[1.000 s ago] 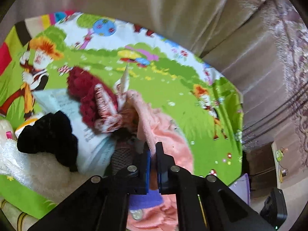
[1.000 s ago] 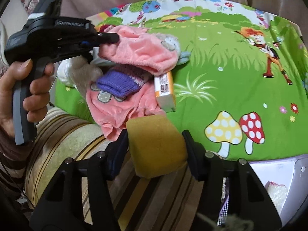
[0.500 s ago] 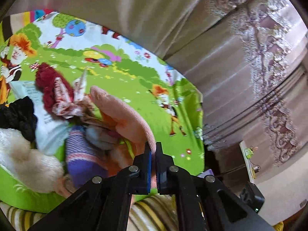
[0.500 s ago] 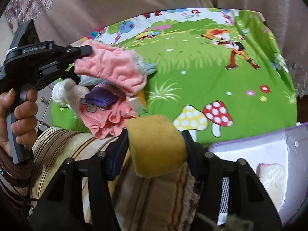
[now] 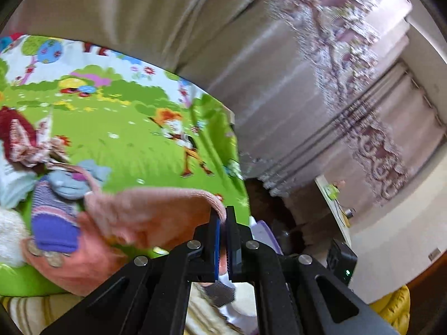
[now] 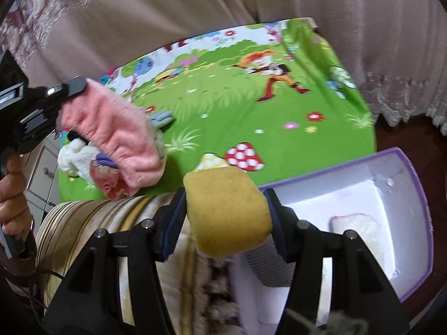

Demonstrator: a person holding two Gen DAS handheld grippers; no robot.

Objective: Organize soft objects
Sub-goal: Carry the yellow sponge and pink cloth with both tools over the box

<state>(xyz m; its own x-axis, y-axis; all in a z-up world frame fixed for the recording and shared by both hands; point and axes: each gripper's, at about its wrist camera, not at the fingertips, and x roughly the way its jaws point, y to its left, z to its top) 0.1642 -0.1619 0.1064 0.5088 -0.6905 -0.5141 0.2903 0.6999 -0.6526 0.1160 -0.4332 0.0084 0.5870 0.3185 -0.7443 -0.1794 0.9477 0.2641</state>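
Observation:
My left gripper (image 5: 222, 215) is shut on the edge of a pink fleece garment (image 5: 156, 215), which hangs from it above the pile; in the right wrist view the same left gripper (image 6: 73, 89) holds the pink garment (image 6: 117, 134) up at the left. My right gripper (image 6: 226, 213) is shut on a yellow sponge block (image 6: 226, 209), held over the near-left corner of a purple box (image 6: 406, 164) with a white inside. A white fluffy item (image 6: 360, 231) lies in the box.
On the green cartoon play mat (image 6: 237, 111) lie a purple knitted sock (image 5: 54, 223), a white plush (image 5: 11, 237), a dark red knit (image 5: 12, 128) and a grey-blue glove (image 5: 69, 187). A striped blanket (image 6: 83, 223) lies in front. Beige curtains (image 5: 279, 83) hang behind.
The left gripper has lifted the pink garment off the pile and swung right. The right gripper has carried the sponge right, and the purple box has come into fuller view.

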